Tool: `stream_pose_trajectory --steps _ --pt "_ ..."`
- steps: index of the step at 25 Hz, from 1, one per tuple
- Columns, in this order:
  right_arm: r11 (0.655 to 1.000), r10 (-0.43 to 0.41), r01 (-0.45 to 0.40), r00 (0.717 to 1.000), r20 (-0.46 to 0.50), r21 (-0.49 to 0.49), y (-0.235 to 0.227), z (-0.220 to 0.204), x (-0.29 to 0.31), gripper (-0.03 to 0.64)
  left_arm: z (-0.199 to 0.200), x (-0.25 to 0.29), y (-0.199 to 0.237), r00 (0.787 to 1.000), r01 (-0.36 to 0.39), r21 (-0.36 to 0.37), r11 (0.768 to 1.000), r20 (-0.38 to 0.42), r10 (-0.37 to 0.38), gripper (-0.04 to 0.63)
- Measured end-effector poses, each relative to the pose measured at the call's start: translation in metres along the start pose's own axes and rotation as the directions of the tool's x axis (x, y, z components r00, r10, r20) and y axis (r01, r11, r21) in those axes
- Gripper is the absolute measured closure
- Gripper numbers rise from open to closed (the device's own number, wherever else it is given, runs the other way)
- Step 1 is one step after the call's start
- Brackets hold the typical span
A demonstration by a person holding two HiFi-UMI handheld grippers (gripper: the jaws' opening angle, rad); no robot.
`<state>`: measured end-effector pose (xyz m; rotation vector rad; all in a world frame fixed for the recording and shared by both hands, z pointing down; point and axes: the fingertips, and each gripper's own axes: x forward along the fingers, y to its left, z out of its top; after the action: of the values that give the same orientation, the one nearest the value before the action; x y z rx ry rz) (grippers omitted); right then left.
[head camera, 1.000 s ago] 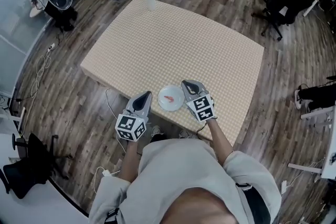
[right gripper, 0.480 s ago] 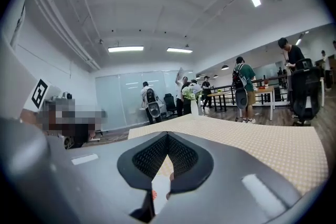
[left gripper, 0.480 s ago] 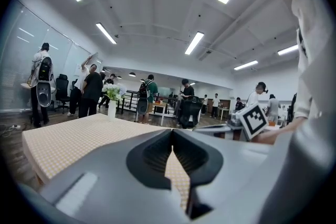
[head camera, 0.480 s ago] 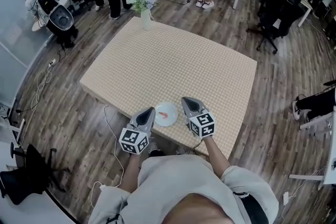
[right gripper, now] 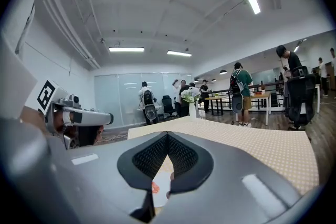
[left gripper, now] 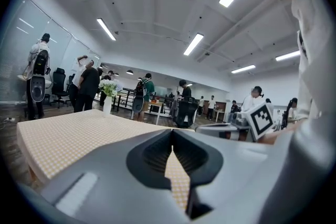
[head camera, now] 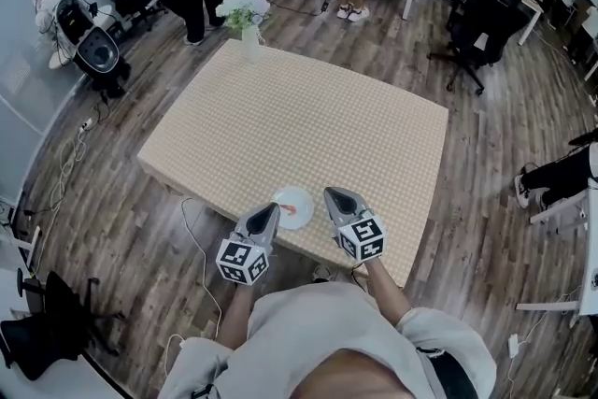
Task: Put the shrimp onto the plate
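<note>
No text seems readable in any view.

A small orange-red shrimp (head camera: pixel 289 209) lies on a round white plate (head camera: pixel 304 198), slightly left of the plate's centre, and the plate sits flat by the near edge of the checked table (head camera: pixel 308 117), just below the middle of the head view.

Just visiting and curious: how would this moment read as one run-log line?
shrimp: on plate | plate: near edge of table | left gripper: shut, empty | right gripper: shut, empty
</note>
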<state>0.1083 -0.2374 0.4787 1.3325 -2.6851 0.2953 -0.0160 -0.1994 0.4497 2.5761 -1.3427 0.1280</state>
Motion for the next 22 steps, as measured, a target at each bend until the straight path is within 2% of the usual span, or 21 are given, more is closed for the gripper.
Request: stream_pose_trajectory --steps 6,11,22 --pt "0.999 -0.041 0.041 0.999 -0.002 -0.009 0.039 0.003 -0.012 0.618 0.007 -0.040 0.016 1.000 0.014 0.016 1.000 0.009 -0.014 0.584" --pt "0.998 -0.063 0.063 0.998 -0.009 -0.028 0.086 -0.001 -0.024 0.620 -0.001 -0.081 0.030 1.000 0.027 -0.008 1.000 0.007 -0.027 0.584" --pt "0.988 -0.149 0.149 0.989 0.013 -0.035 0.157 -0.017 -0.077 0.620 -0.026 -0.147 -0.001 0.990 0.142 -0.005 0.990 -0.011 -0.142 0.584"
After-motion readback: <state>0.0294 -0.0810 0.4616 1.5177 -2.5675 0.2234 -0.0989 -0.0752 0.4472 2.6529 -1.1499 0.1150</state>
